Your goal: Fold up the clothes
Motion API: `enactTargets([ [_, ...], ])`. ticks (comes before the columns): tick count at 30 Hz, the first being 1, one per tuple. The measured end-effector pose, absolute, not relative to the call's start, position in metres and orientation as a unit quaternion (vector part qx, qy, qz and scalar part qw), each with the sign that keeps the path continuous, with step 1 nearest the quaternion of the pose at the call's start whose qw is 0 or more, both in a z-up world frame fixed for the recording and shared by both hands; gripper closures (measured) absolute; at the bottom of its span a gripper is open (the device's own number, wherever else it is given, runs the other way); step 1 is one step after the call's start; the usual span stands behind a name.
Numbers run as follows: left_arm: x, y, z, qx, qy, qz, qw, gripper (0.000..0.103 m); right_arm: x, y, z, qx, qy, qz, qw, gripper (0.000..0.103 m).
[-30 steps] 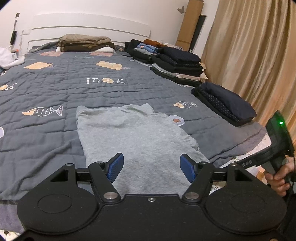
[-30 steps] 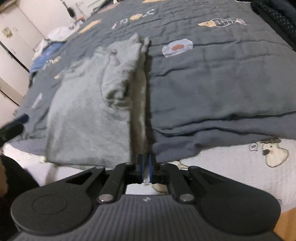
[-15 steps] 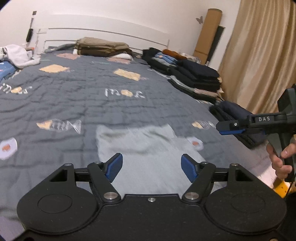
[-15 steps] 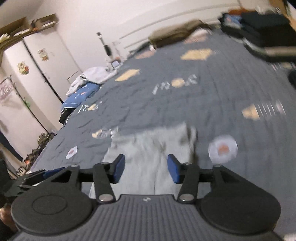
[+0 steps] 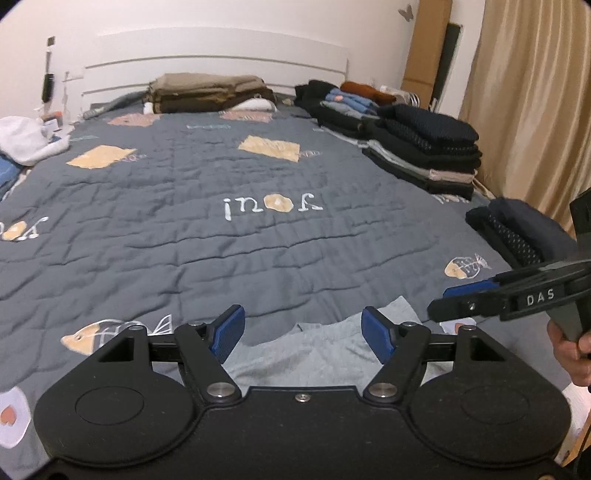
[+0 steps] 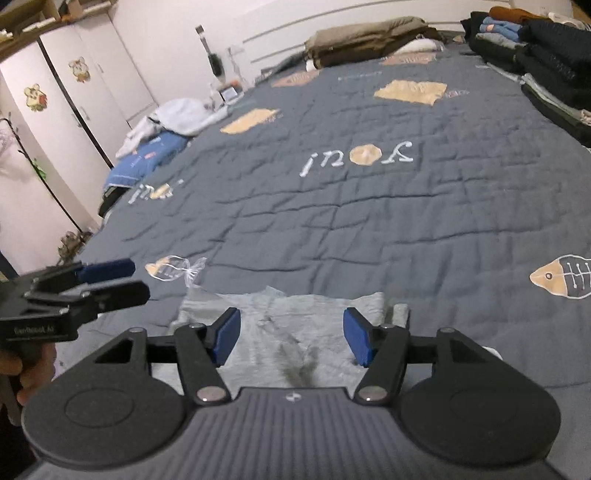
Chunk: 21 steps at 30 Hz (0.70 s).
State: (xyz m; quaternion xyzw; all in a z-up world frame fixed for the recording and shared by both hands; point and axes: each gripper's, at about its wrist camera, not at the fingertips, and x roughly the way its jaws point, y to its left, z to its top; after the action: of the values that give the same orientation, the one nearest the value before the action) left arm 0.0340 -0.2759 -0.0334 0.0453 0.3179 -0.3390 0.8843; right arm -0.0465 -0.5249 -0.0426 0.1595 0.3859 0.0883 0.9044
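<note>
While both grippers' jaws gape empty, right just opened: grey garment (image 5: 314, 354) on quilted bed (image 5: 258, 236), white wardrobe (image 6: 74, 96)

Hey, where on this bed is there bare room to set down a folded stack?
The quilt's middle is bare, from the grey garment up to the tan stack at the headboard. The right edge is crowded with dark folded piles; loose white and blue clothes fill the left edge.

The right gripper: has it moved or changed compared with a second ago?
Yes. The right gripper has lifted away from the bed edge toward the headboard, over the grey garment; its jaws have just been opening, nothing between them.
</note>
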Motion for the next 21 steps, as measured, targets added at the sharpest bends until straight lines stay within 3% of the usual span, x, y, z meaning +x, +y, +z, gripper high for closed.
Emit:
enactTargets([
  [5,0.05,-0.281,-0.047,0.08,0.318,-0.359,0.874,0.039,-0.035,-0.527,-0.047,0.182,0.386,0.105,0.898,0.042],
  [9,0.068,-0.274,-0.063,0.079,0.351,-0.357,0.862,0.055,-0.024,-0.518,-0.06,0.171,0.402,0.105,0.893,0.042],
  [21,0.086,-0.266,-0.104,0.079,0.414,-0.335,0.843,0.048,-0.002,-0.498,-0.099,0.182,0.439,0.104,0.874,0.042],
])
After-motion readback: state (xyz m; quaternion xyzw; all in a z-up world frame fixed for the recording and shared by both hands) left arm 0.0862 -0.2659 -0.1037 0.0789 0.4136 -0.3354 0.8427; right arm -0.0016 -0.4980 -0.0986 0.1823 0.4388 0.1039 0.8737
